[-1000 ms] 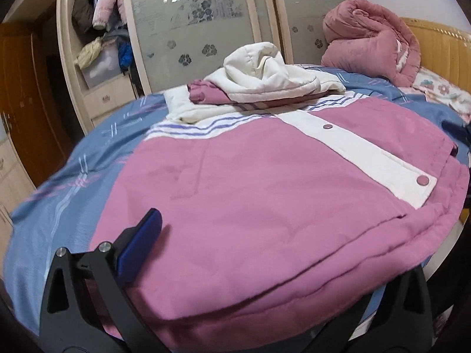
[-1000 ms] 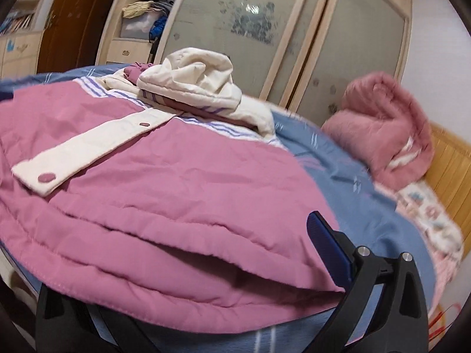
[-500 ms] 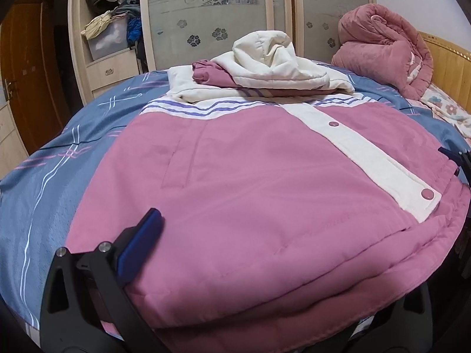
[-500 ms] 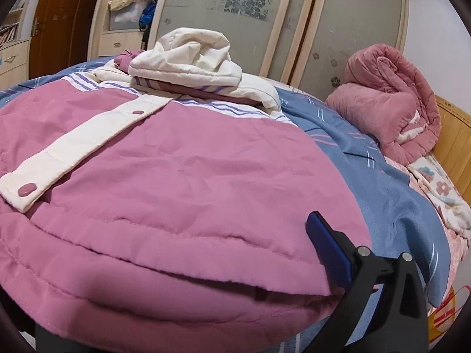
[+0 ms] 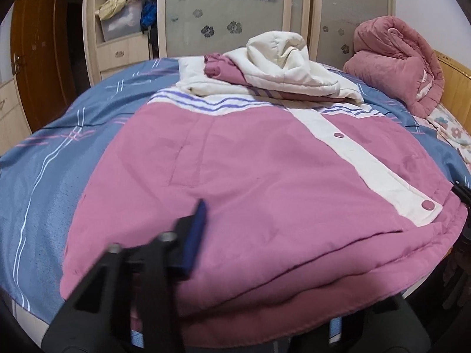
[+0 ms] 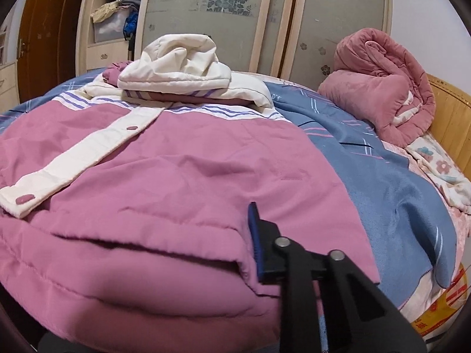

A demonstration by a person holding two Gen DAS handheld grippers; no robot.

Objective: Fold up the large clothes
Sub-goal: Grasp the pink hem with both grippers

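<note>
A pink padded jacket with a cream snap placket, purple stripes and a cream hood lies flat on the bed; it also shows in the right wrist view. My left gripper is shut on the jacket's bottom hem at its left corner; one blue pad lies on top, the other finger is hidden under the cloth. My right gripper is shut on the hem at the right corner, with its blue pad on top.
The bed has a blue striped sheet. A rolled pink quilt lies by the wooden headboard. A wardrobe with sliding doors and open shelves stands beyond the bed. A wooden door is at the left.
Both grippers' upper fingers have swung inward and closed down onto the jacket's hem. The views have risen a little.
</note>
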